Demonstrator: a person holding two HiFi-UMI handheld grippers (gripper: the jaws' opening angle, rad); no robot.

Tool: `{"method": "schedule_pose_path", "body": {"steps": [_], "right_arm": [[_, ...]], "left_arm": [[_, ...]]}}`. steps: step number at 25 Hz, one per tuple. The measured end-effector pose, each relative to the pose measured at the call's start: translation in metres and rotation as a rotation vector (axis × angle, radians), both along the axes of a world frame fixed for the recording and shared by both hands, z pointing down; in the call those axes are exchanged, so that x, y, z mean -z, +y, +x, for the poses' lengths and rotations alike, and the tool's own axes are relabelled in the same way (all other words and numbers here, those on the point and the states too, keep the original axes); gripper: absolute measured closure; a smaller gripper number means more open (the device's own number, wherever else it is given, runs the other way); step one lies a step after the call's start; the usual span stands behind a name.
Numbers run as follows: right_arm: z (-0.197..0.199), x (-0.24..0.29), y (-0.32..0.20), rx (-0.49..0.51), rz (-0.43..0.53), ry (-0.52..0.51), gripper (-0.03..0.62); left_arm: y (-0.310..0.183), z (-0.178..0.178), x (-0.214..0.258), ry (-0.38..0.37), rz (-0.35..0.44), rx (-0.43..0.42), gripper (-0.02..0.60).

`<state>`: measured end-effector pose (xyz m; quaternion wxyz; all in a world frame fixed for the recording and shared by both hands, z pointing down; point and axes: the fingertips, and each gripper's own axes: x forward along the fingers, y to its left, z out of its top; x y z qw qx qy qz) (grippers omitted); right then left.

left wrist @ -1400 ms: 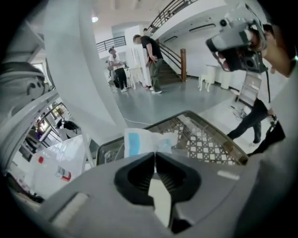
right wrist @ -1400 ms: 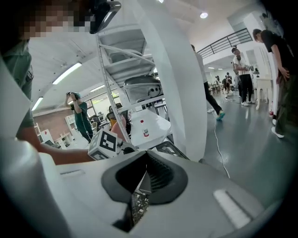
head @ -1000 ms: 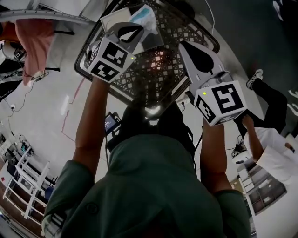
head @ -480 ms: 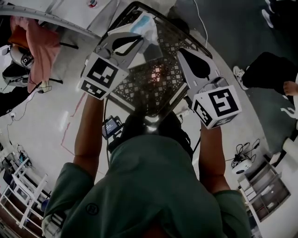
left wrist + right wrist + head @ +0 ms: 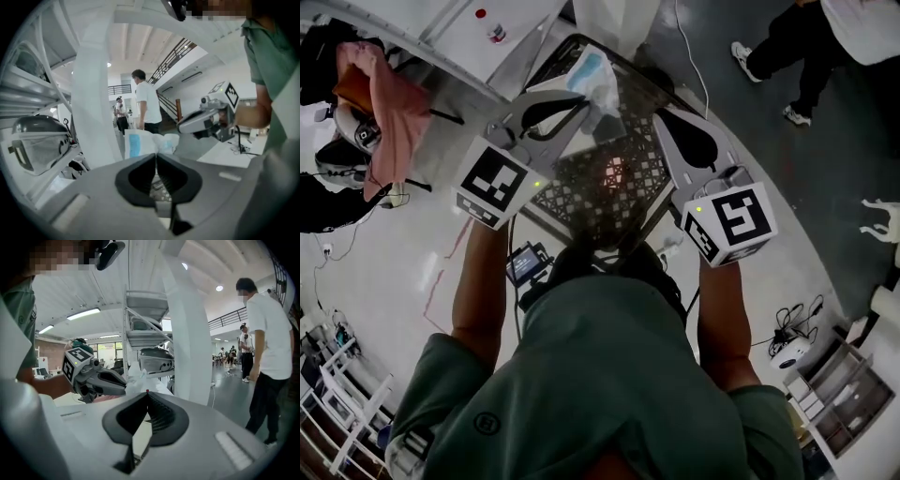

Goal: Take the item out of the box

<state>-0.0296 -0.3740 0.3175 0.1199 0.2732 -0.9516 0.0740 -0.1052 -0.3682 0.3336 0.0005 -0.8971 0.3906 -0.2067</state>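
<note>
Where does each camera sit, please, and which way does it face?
Head view: on the person's head, facing down at the black crate; shows green shirt, both forearms, left gripper, right gripper.
Left gripper view: on the left gripper, along its shut jaws, towards the blue-and-white packet.
Right gripper view: on the right gripper, along its shut jaws, towards shelving.
Shared: each gripper view shows the other gripper.

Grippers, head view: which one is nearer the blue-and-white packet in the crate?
The left gripper: its shut tips sit right beside the packet at the crate's far corner. The right gripper, also shut, hangs over the other side.
</note>
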Motion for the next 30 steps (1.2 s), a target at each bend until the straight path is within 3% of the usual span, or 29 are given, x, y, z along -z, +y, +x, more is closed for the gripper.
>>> {"method": "schedule_pose_path", "body": {"steps": [6,13,21,30], "right_arm": [[-0.005,0.036,0.023,0.031,0.097,-0.002,0.589],[-0.016,0.064,0.042,0.061,0.144,-0.002,0.591],[-0.044,0.074,0.045,0.068,0.173,0.004,0.591],[-0.033,0.101,0.033,0.064,0.18,0.009,0.591]], "left_arm": [[0.03,0.005,0.042,0.043,0.055,-0.023,0.571],[0.052,-0.001,0.076,0.064,0.106,-0.026,0.571],[0.06,-0.03,0.085,0.083,0.129,-0.021,0.571],[0.047,-0.02,0.113,0.086,0.145,-0.035,0.571]]}}
